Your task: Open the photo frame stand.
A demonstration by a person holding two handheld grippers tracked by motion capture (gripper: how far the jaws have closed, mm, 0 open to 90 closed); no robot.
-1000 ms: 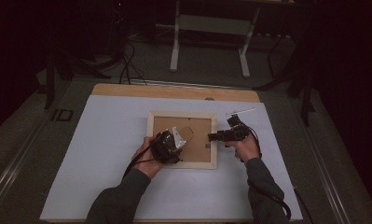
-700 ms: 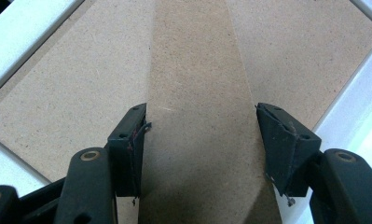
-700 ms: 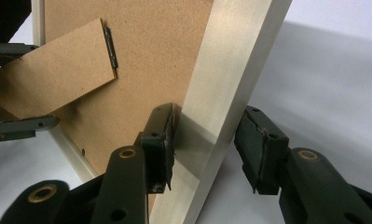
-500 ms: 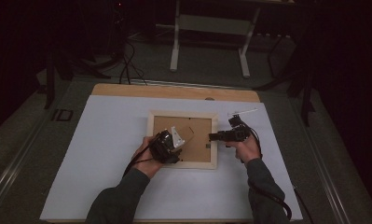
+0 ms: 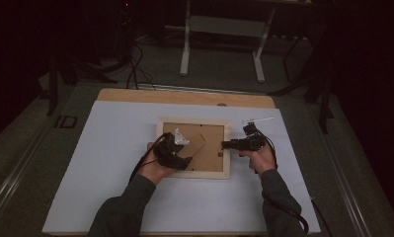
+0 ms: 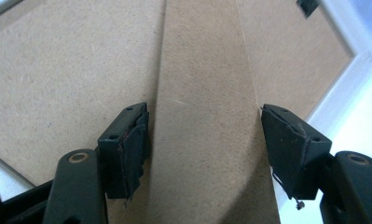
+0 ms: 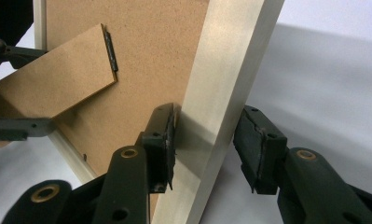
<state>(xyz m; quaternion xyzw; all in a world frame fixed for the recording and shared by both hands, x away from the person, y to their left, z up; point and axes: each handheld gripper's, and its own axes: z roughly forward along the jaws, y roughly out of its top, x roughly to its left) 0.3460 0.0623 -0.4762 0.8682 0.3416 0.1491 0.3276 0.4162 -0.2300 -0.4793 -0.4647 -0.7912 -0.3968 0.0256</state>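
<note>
A pale wooden picture frame [image 5: 193, 174] lies face down on the white sheet, its brown backing board [image 6: 58, 70] up. The hinged cardboard stand [image 5: 200, 143] slants across the board. My left gripper [image 5: 185, 160] reaches over the frame's near left part. Its jaws have just been opening, and the stand [image 6: 207, 116] runs between the pads without being pressed by them, so my left gripper [image 6: 204, 114] is open. My right gripper [image 5: 225, 144] comes in from the right, shut on the frame's right rail [image 7: 221, 70]. One pad of my right gripper [image 7: 204, 128] is on the rail's inner edge and one on its outer side.
The white sheet [image 5: 110, 148] covers most of the wooden table [image 5: 184, 96]. A thin white stick [image 5: 257, 120] lies beyond the right hand. A small black item [image 5: 66, 122] sits off the sheet's left edge. Table legs and cables stand on the dark floor beyond.
The left gripper has edged slightly to the left over the frame's back. The right gripper and the frame have stayed in place.
</note>
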